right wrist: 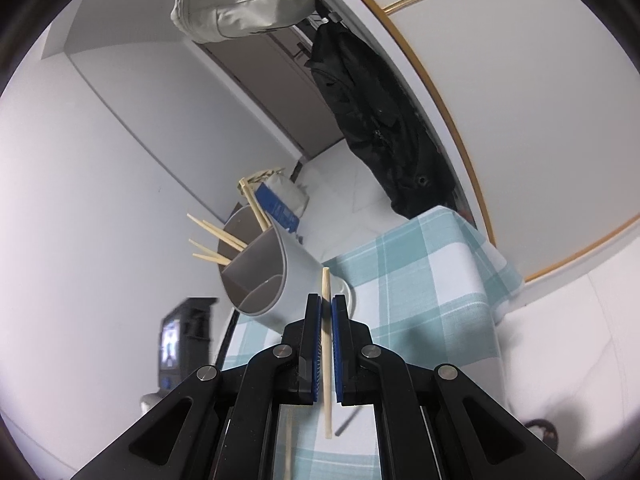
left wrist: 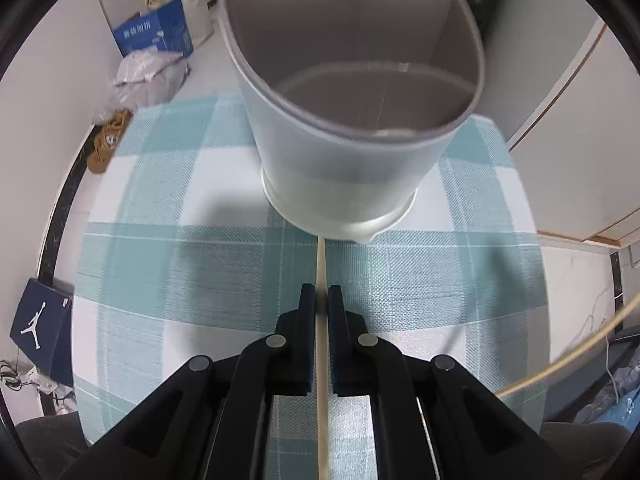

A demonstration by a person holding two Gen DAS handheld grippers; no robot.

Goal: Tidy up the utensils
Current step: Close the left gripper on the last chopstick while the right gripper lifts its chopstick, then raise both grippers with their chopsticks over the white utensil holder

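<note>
A teal-and-white checked tablecloth [left wrist: 208,248] is covering the worktop. Beyond its far-left corner, a blue printed cardboard box [left wrist: 154,34] and a tan shoe [left wrist: 108,142] are lying on the floor; a black jacket [right wrist: 376,120] is hanging on the wall.

Matt grey plastic utensil holder [left wrist: 360,120], pale bare-wood chopsticks [right wrist: 327,344], woven checked cloth on the table [left wrist: 180,260], matt black plastic gripper [left wrist: 320,300], blue ribbed pads [right wrist: 318,340].
</note>
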